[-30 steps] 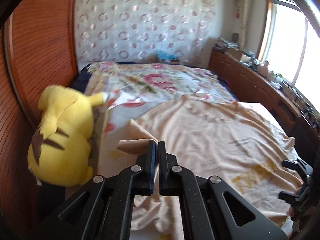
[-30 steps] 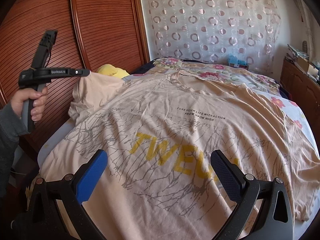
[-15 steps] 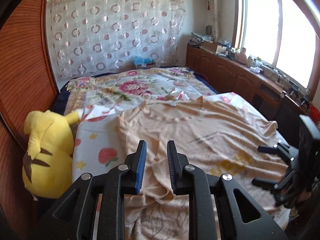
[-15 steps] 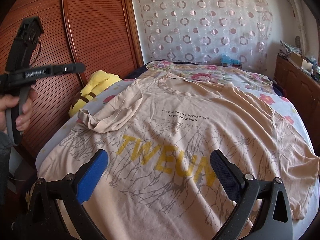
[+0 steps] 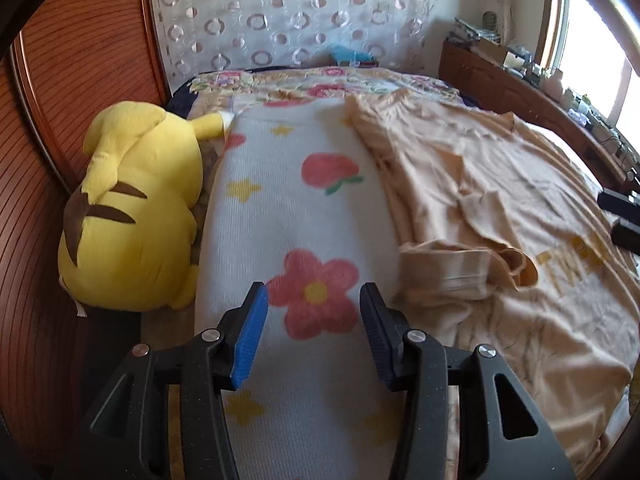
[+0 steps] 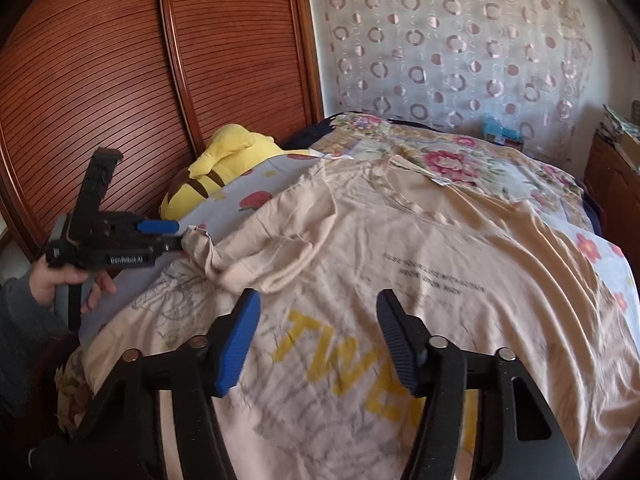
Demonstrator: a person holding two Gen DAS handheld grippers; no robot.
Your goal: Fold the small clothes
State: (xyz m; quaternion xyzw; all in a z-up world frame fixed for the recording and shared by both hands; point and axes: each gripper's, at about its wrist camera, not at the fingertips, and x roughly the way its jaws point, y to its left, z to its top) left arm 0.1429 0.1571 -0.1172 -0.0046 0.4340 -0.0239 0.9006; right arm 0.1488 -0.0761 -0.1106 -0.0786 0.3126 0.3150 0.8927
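A beige T-shirt (image 6: pixel 420 248) with yellow letters lies spread face up on the bed; it also shows in the left wrist view (image 5: pixel 500 200). Its left sleeve (image 5: pixel 448 268) is folded inward onto the body. My left gripper (image 5: pixel 312 332) is open and empty, low over the bare flowered sheet just left of the sleeve; in the right wrist view (image 6: pixel 168 236) it sits at the shirt's left edge, close to the sleeve cloth. My right gripper (image 6: pixel 316 344) is open and empty, above the shirt's lower front by the letters.
A yellow plush toy (image 5: pixel 132 208) lies at the bed's left side against the wooden slatted wardrobe (image 6: pixel 120 80). The flowered bed sheet (image 5: pixel 300 208) shows left of the shirt. A wooden sideboard (image 5: pixel 520 84) with clutter runs along the right under the window.
My left gripper was shut on the sleeve, carried it inward, opened and let it drop on the shirt, then moved back left over the sheet. My right gripper has narrowed somewhat.
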